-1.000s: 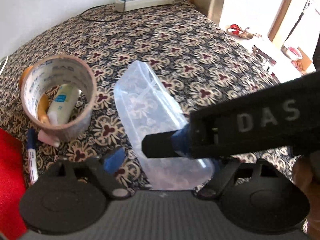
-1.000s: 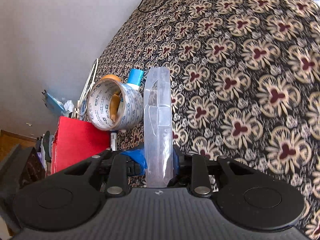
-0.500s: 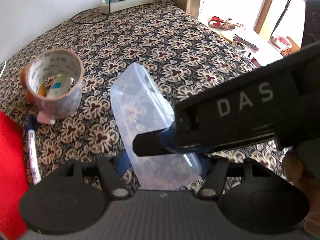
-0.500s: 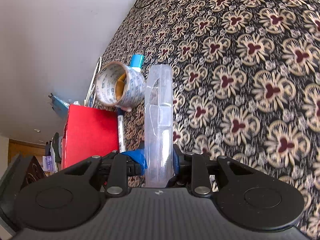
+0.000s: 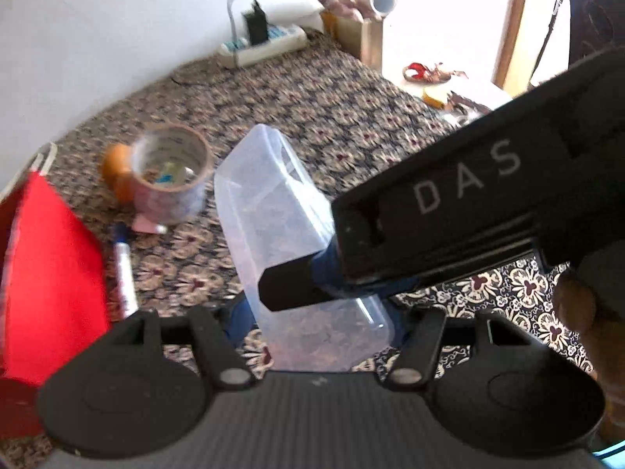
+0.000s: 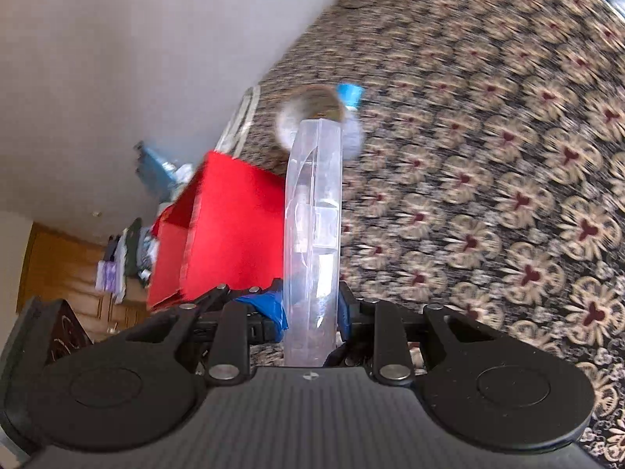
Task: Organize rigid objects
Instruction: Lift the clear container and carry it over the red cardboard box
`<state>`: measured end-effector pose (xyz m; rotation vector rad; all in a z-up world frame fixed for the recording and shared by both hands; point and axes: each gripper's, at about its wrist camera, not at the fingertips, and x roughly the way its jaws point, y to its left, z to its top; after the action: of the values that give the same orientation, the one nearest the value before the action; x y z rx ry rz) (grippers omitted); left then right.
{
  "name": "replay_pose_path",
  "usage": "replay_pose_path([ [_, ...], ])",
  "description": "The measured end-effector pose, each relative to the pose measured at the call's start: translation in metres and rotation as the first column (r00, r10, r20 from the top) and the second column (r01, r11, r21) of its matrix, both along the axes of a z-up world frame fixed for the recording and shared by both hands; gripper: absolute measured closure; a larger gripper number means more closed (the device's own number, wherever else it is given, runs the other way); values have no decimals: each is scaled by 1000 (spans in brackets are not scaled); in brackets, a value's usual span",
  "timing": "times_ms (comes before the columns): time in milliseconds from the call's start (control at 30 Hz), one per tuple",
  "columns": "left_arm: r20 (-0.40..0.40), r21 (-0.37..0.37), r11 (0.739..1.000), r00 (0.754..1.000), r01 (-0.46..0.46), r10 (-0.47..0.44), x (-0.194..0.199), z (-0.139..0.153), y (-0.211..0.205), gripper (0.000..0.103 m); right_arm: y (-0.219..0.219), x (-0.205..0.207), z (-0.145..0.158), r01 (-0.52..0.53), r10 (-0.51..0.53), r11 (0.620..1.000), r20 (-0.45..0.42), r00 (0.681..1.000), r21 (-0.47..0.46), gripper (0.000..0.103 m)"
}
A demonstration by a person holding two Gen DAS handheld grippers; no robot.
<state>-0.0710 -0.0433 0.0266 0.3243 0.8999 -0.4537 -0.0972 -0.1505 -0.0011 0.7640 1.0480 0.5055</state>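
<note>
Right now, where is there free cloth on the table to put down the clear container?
Bare patterned cloth lies right of the clear container, toward the power strip. The left is crowded: tape roll, marker, red box.

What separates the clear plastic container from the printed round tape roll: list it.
The clear plastic container is see-through, the printed tape roll opaque. The container is clamped in the right gripper; the roll lies free on the patterned cloth. The container looks empty; small items sit in the roll's core. Both are hollow.
</note>
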Motion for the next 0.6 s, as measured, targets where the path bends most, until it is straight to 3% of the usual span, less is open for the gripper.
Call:
replay_pose_path([
  [233, 112, 0, 995, 989, -99, 98, -12, 35, 35, 39, 52, 40, 23, -76, 73, 996, 85, 994, 39, 94],
  [400, 158, -27, 989, 976, -147, 150, -11, 53, 72, 40, 71, 52, 57, -121, 115, 992, 138, 984, 36, 94],
  [600, 196, -33, 986, 966, -165, 169, 2, 70, 129, 40, 122, 66, 73, -143, 134, 989, 178, 975, 39, 94],
])
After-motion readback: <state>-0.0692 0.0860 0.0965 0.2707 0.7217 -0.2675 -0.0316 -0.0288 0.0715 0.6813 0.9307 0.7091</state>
